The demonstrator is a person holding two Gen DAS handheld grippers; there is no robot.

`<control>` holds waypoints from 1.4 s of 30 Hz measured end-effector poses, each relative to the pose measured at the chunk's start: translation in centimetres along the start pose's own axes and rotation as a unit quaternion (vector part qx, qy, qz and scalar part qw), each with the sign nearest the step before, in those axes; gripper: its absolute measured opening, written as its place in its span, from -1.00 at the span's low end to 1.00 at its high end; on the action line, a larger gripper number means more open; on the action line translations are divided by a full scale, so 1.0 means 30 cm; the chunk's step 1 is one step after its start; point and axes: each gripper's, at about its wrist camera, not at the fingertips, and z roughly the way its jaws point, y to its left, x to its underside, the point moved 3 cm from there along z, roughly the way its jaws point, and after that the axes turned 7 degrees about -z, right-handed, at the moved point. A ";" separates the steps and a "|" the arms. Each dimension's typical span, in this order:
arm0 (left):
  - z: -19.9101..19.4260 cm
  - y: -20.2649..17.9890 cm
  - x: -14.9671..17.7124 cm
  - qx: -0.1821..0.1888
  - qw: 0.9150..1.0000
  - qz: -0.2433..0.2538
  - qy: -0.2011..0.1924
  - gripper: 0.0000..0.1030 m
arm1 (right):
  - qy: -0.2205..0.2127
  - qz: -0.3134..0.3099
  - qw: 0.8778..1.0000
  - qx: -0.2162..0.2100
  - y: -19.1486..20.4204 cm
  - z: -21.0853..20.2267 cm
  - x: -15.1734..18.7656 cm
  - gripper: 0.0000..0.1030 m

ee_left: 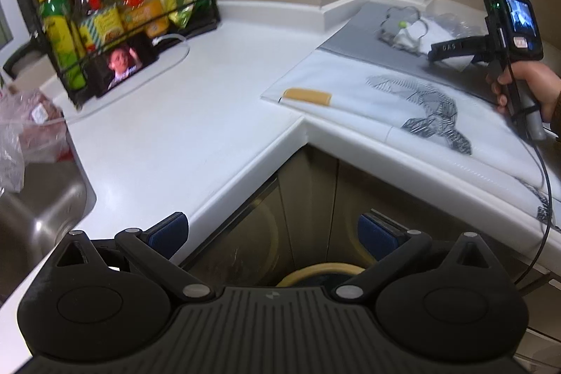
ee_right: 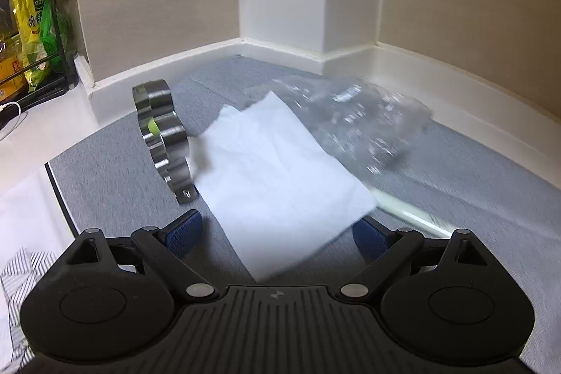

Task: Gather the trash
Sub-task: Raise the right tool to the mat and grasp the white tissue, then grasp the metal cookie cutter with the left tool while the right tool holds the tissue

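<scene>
White tissue (ee_right: 280,184), between open hand-held gripper (ee_right: 280,235) fingers

Left gripper (ee_left: 272,233): jaws spread wide, nothing between the blue pads, tilted downward.
Right gripper (ee_right: 277,233): jaws spread wide, blue pads well apart, angled downward, gripping nothing.
Right hand (ee_left: 526,90): seen from the left side, fingers wrapped round the gripper's handle, holding it upright with a cable trailing below.
</scene>
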 end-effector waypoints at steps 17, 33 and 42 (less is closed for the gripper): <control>0.027 -0.160 -0.138 0.044 0.998 0.021 -0.042 0.99 | -0.015 0.110 0.993 0.043 -0.177 -0.282 0.221 -0.91; 0.519 -0.700 -0.609 0.168 0.975 0.100 -0.106 0.99 | -0.036 0.192 0.980 0.044 -0.275 -0.346 0.312 -0.90; 0.727 -0.785 -0.686 0.164 0.980 0.086 -0.077 0.99 | -0.038 0.196 0.979 0.040 -0.278 -0.341 0.312 -0.90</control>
